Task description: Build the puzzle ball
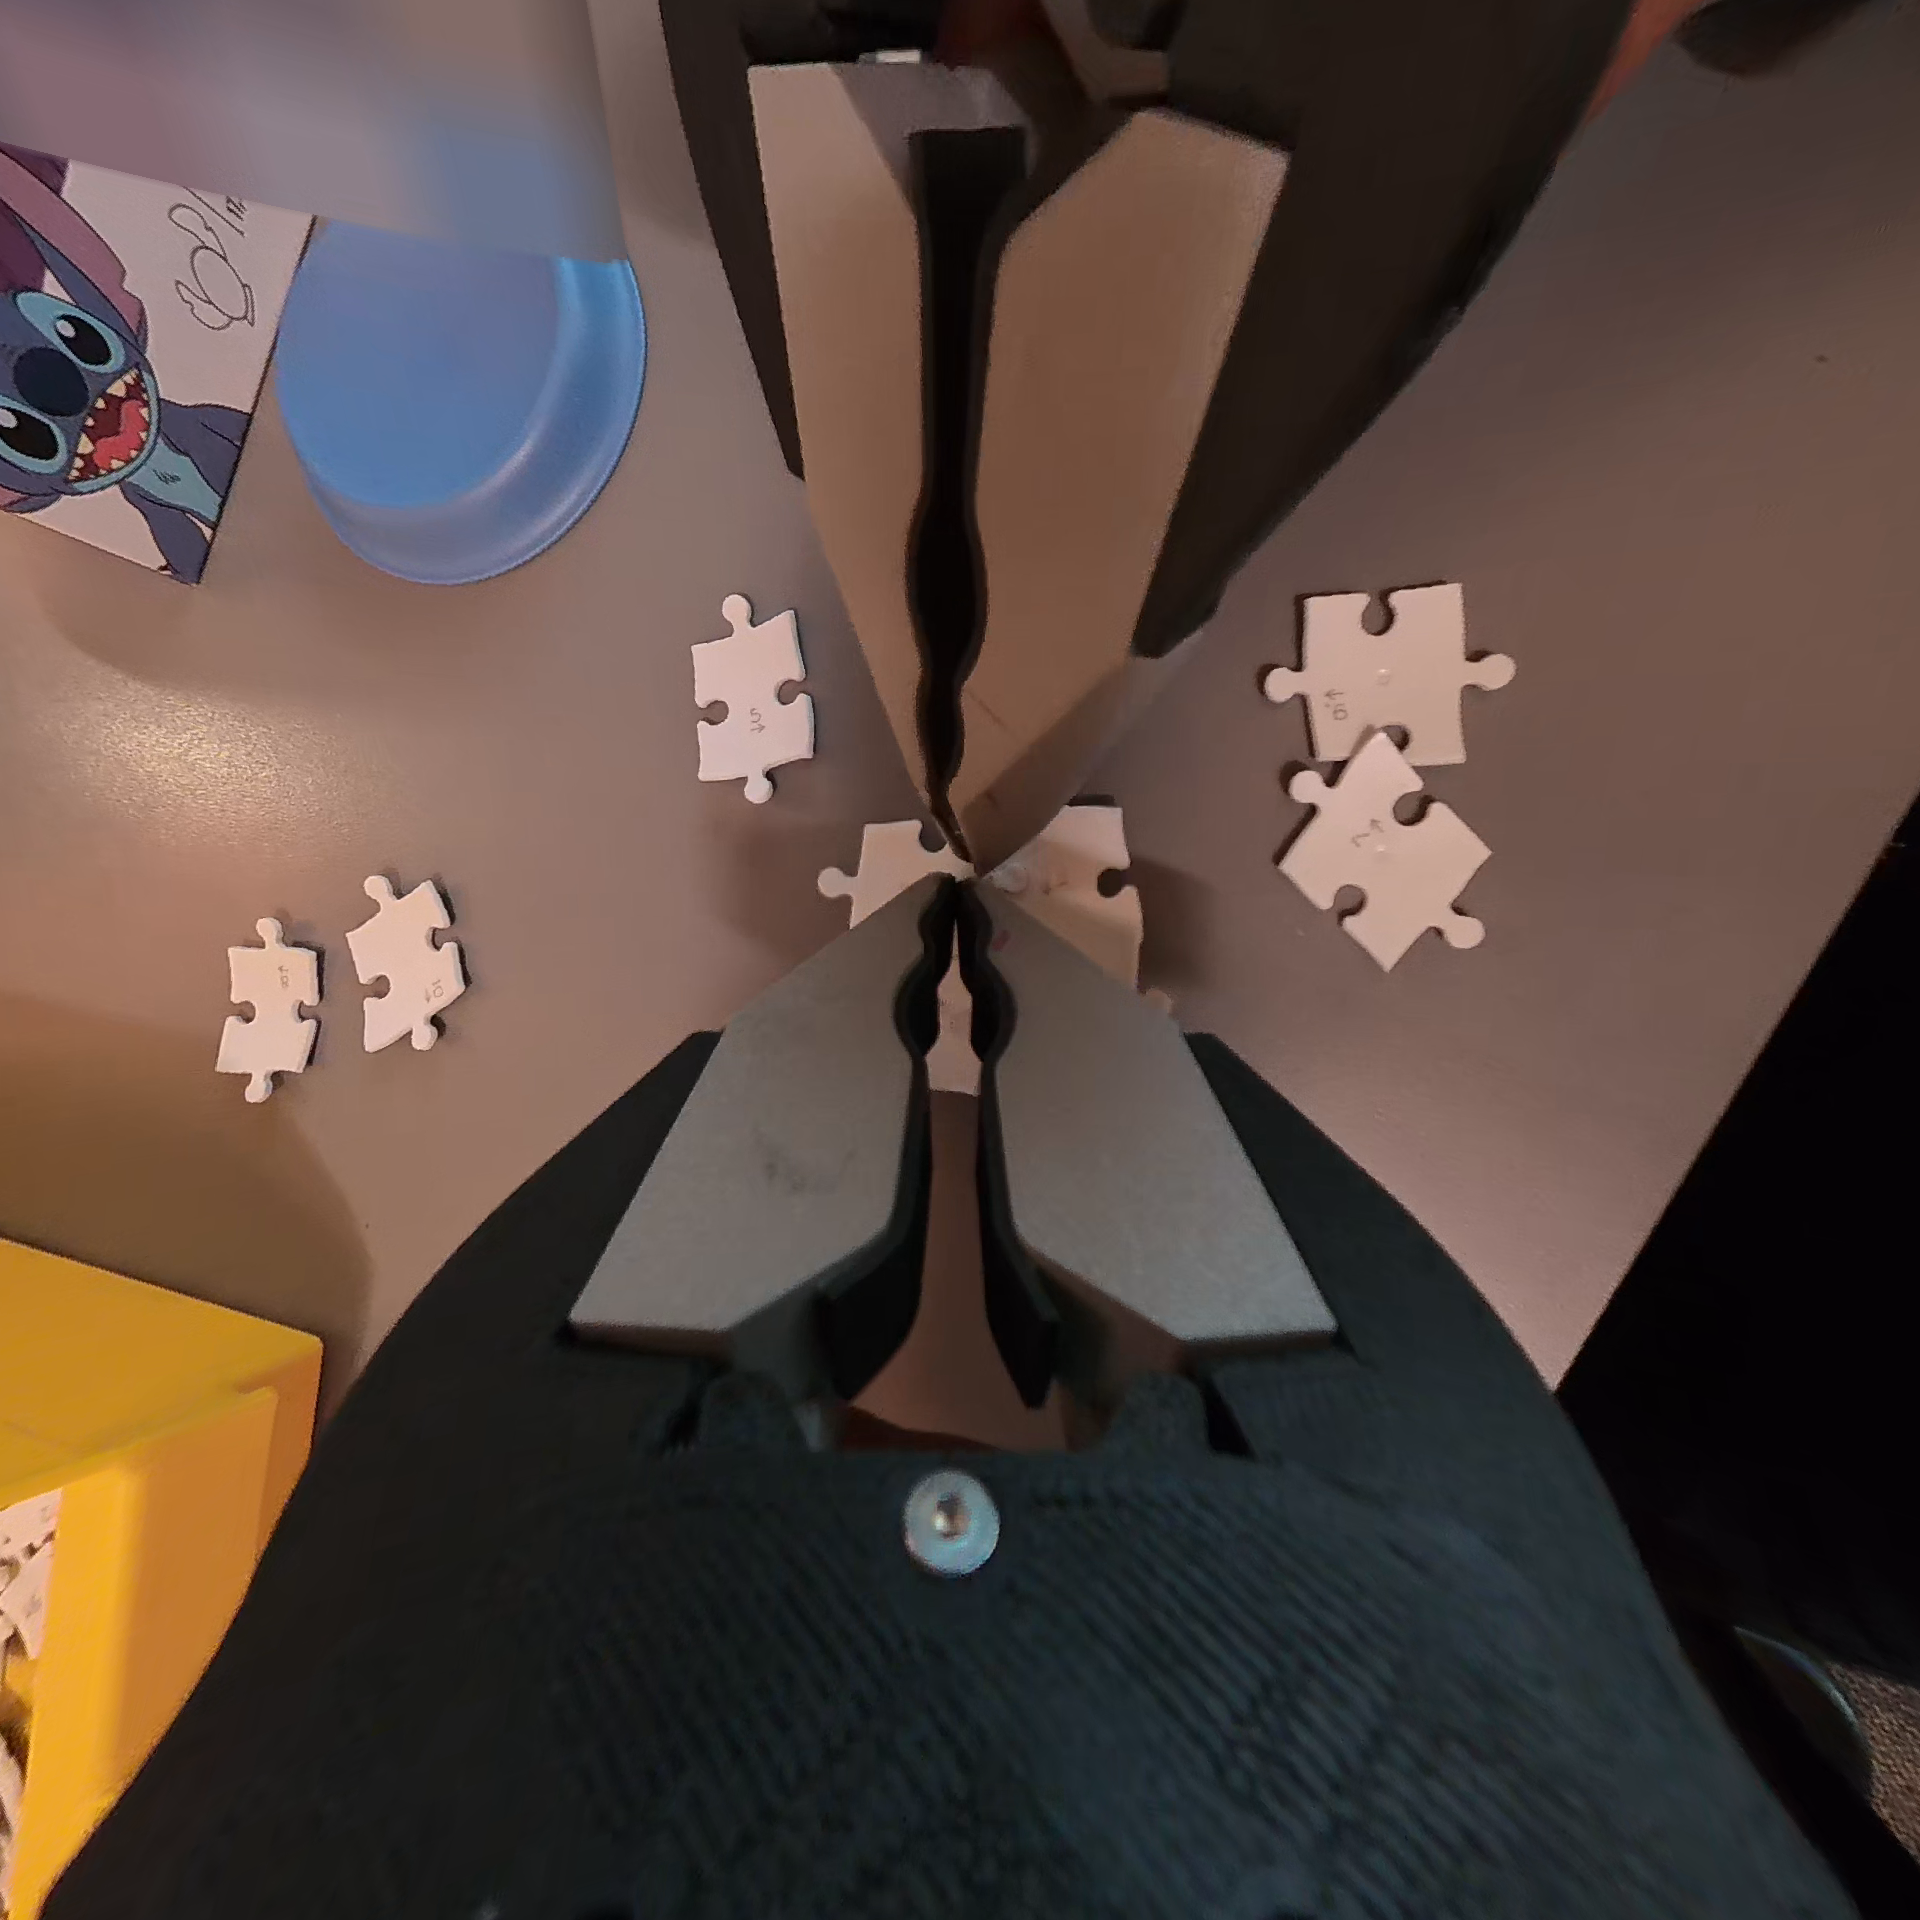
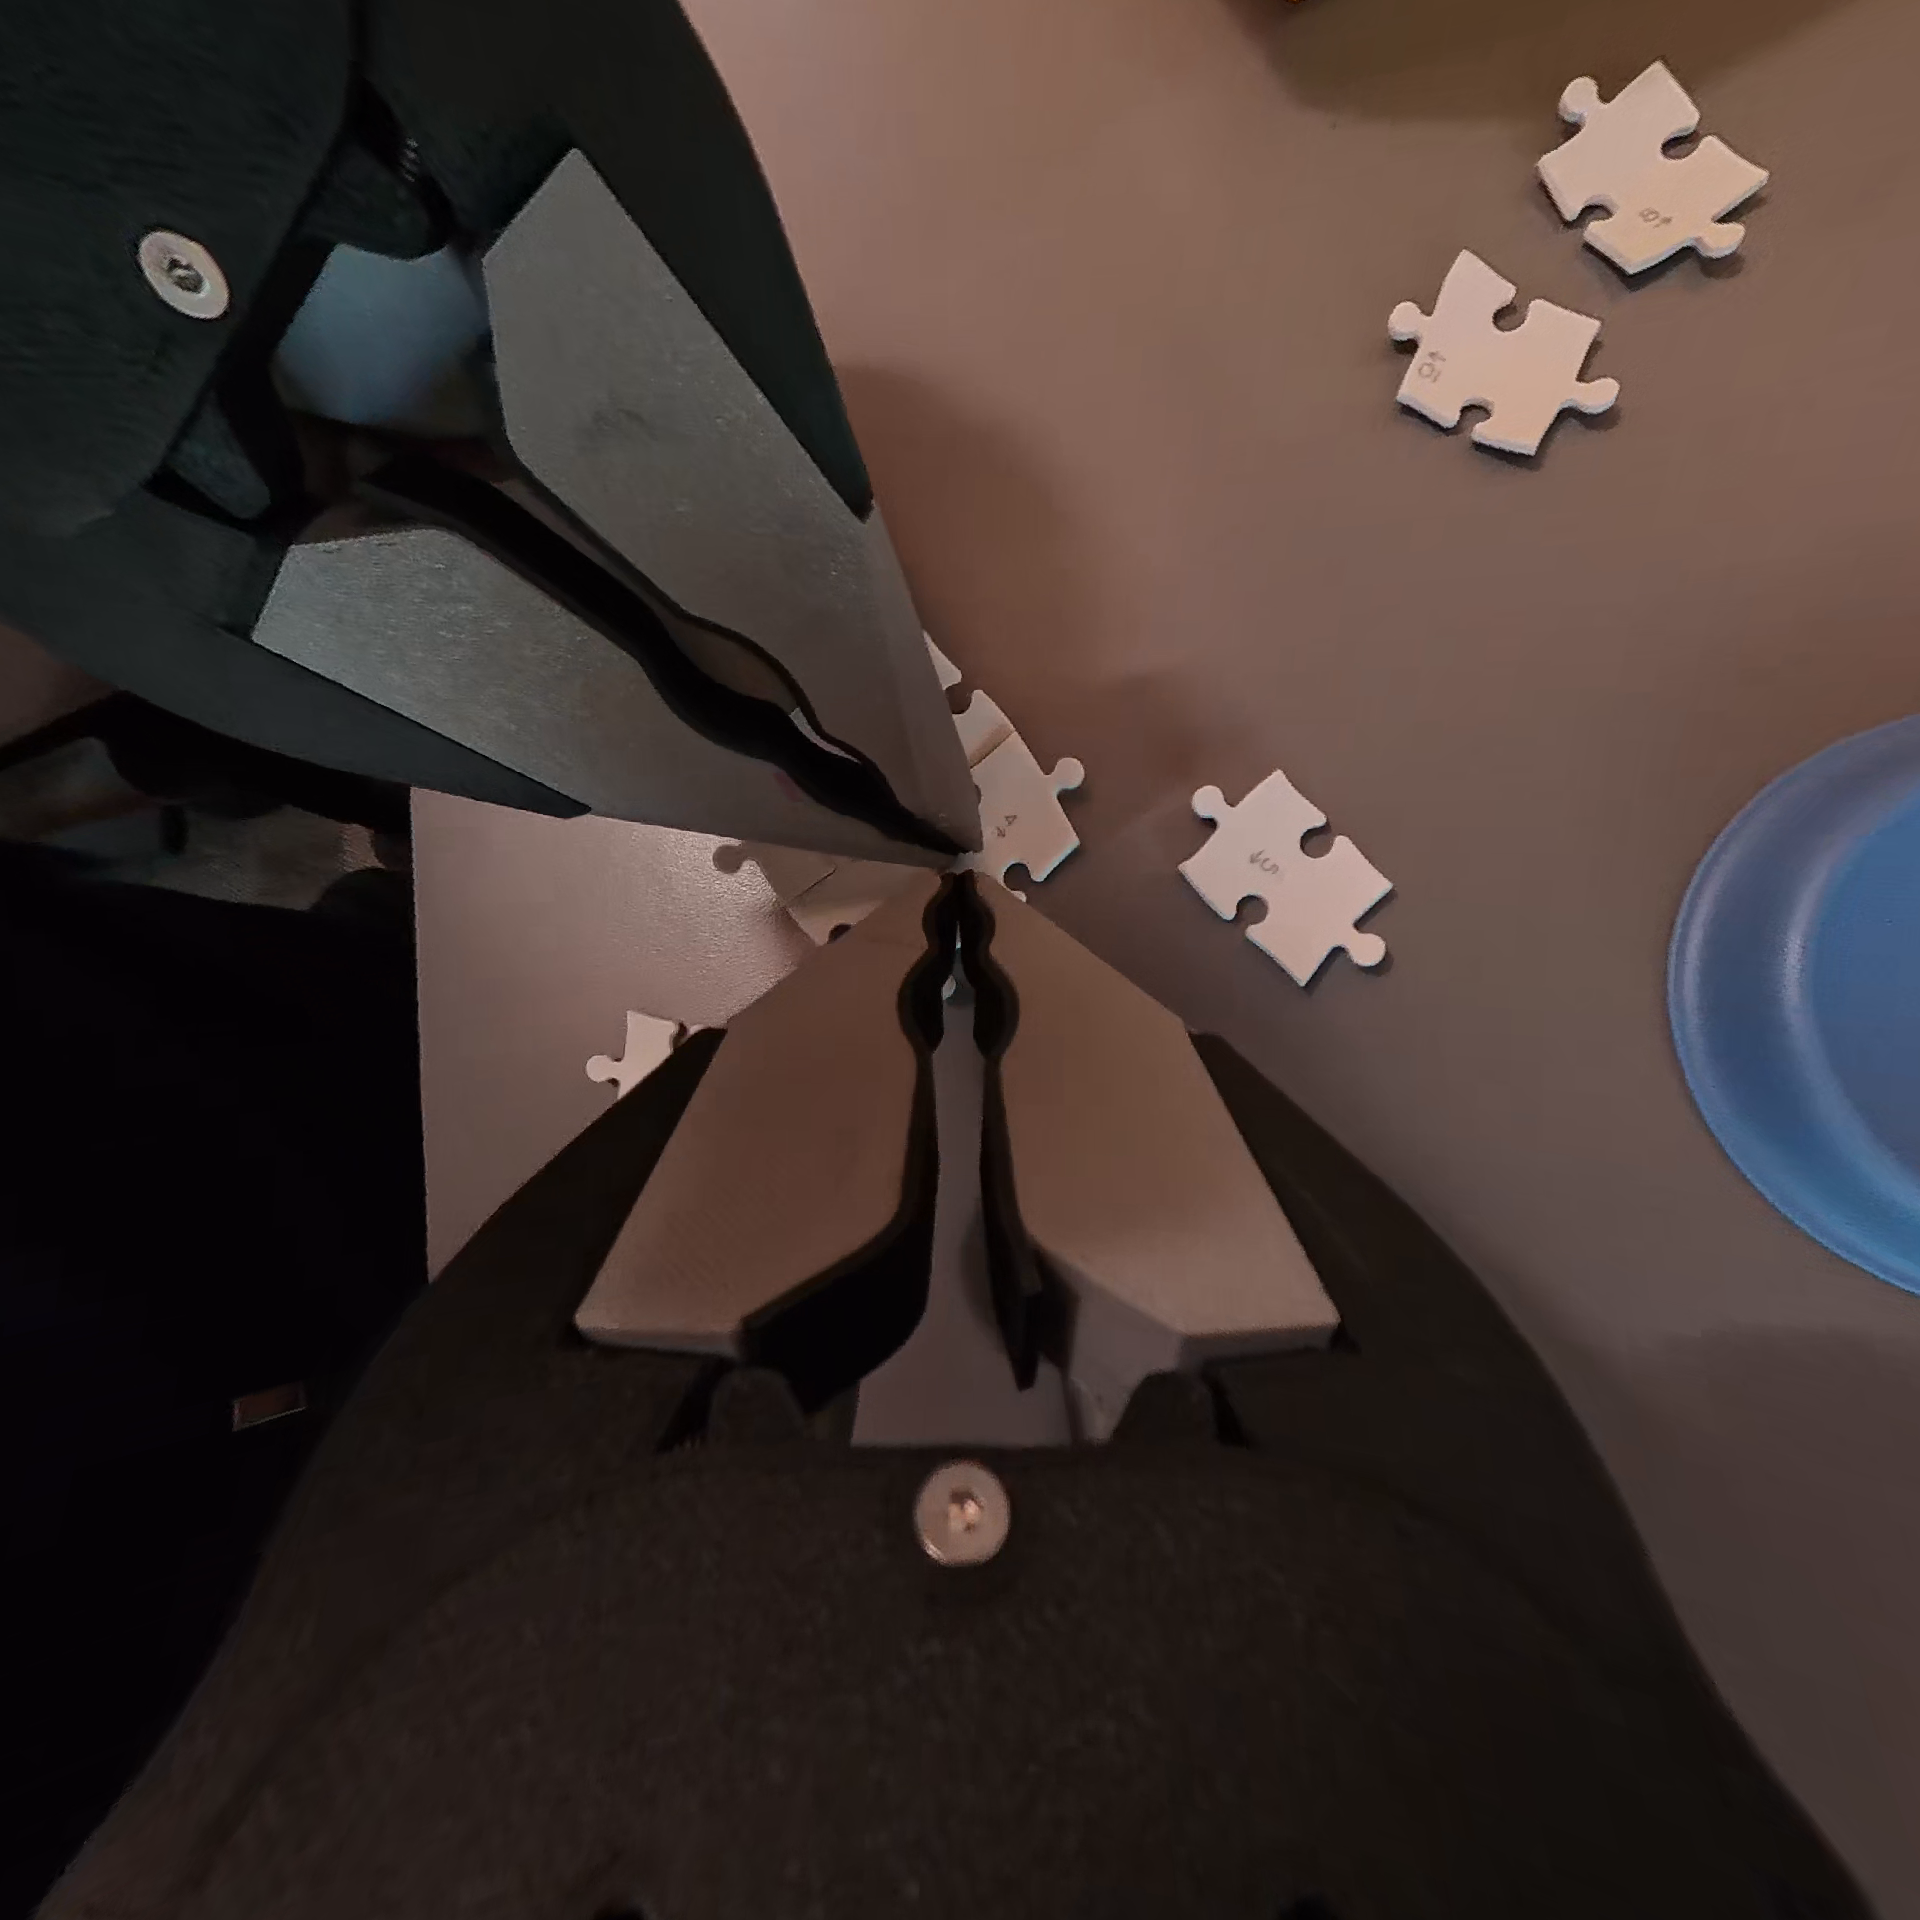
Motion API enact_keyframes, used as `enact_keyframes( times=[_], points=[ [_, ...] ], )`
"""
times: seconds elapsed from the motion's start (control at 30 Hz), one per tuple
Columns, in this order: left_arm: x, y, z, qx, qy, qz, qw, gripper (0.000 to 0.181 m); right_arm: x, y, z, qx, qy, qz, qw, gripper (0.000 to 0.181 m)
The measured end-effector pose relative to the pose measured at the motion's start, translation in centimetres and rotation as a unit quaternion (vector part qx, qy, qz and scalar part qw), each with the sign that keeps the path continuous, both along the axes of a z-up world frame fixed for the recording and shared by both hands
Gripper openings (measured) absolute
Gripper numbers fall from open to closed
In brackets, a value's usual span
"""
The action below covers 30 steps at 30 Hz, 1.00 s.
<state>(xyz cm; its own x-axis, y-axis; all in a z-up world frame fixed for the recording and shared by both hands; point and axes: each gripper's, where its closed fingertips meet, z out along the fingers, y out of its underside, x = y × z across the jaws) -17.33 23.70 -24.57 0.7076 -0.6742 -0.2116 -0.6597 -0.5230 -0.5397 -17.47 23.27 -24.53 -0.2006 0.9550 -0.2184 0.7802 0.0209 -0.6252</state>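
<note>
Two joined white puzzle pieces (image 1: 883,862) (image 1: 1086,862) lie on the grey table (image 1: 540,748) under both grippers. My left gripper (image 1: 956,888) comes up from the bottom, jaws shut, tips on the seam. My right gripper (image 1: 954,836) comes down from the top, also shut, and meets it tip to tip. In the right wrist view my right gripper (image 2: 961,883) and the left gripper (image 2: 940,842) meet over the same pieces (image 2: 1023,821) (image 2: 805,899). I cannot tell whether either tip pinches a piece. The grippers hide most of these pieces.
Loose white pieces lie around: one close by (image 1: 753,696), two on the right (image 1: 1382,675) (image 1: 1382,847), two on the left (image 1: 405,961) (image 1: 268,1003). A blue bowl (image 1: 468,395) and a cartoon card (image 1: 104,364) are upper left. A yellow box (image 1: 125,1507) is lower left. The table edge (image 1: 1714,1091) runs close on the right. Both grippers' tips are close together, under 4 cm apart.
</note>
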Motion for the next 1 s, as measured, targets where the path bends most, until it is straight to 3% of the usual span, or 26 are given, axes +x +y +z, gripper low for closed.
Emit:
enact_keyframes(
  times=[0.43,0.57,0.9,1.0],
  points=[
    [-0.2,0.7,1.4,0.02,-0.02,0.013,0.999,0.0,0.0,0.0,-0.1,0.007,-0.004,0.001,1.0,0.0],
    [-0.6,0.4,0.1,0.001,0.022,0.005,1.0,0.0,0.0,0.0,0.0,0.009,-0.001,0.003,1.0,0.0],
    [-1.4,1.1,0.4,0.019,0.062,0.013,0.998,0.0,0.0,0.0,0.0,0.016,-0.003,0.001,1.0,0.0],
    [-0.5,0.8,1.4,0.013,0.011,0.006,1.0,0.0,0.0,0.0,-0.1,0.013,-0.003,0.0,1.0,0.0]
  ],
)
